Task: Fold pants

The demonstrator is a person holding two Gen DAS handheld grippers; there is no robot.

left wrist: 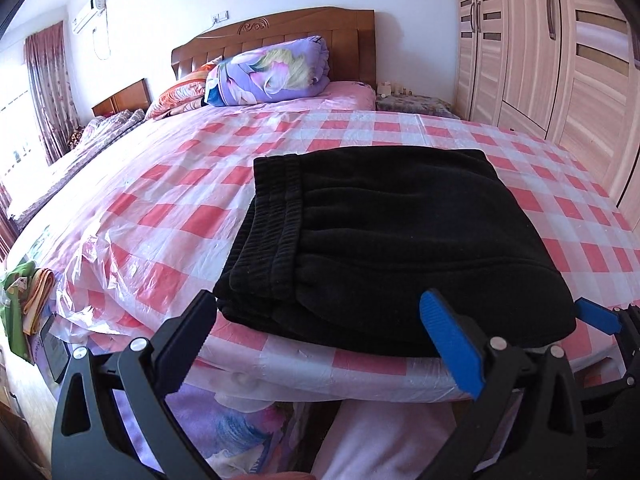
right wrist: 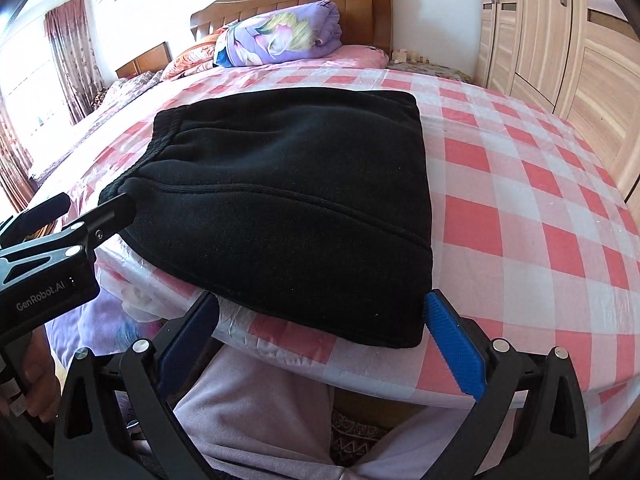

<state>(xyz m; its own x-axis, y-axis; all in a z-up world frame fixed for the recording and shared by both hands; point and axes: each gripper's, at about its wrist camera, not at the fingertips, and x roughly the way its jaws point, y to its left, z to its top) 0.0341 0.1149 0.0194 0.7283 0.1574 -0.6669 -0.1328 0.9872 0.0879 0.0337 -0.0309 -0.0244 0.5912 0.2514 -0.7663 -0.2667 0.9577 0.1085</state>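
The black pants [left wrist: 384, 240] lie folded into a thick rectangle near the front edge of the bed, elastic waistband [left wrist: 276, 216] on the left side. My left gripper [left wrist: 318, 300] stands wide open at the fold's near left edge, nothing pinched. In the right wrist view the same pants [right wrist: 288, 200] fill the middle, and my right gripper [right wrist: 320, 302] is wide open at their near right corner. The left gripper [right wrist: 92, 204] shows at the left, its fingers beside the waistband corner. The right gripper's blue finger [left wrist: 596, 314] peeks in at the far right.
The bed wears a pink-and-white checked plastic cover [left wrist: 168, 208]. A folded purple quilt [left wrist: 272, 68] and pillows sit by the wooden headboard [left wrist: 280, 28]. A wardrobe [left wrist: 540, 48] lines the right wall. Green and orange cloths [left wrist: 20, 296] lie at the left. A person's legs [right wrist: 256, 412] stand below.
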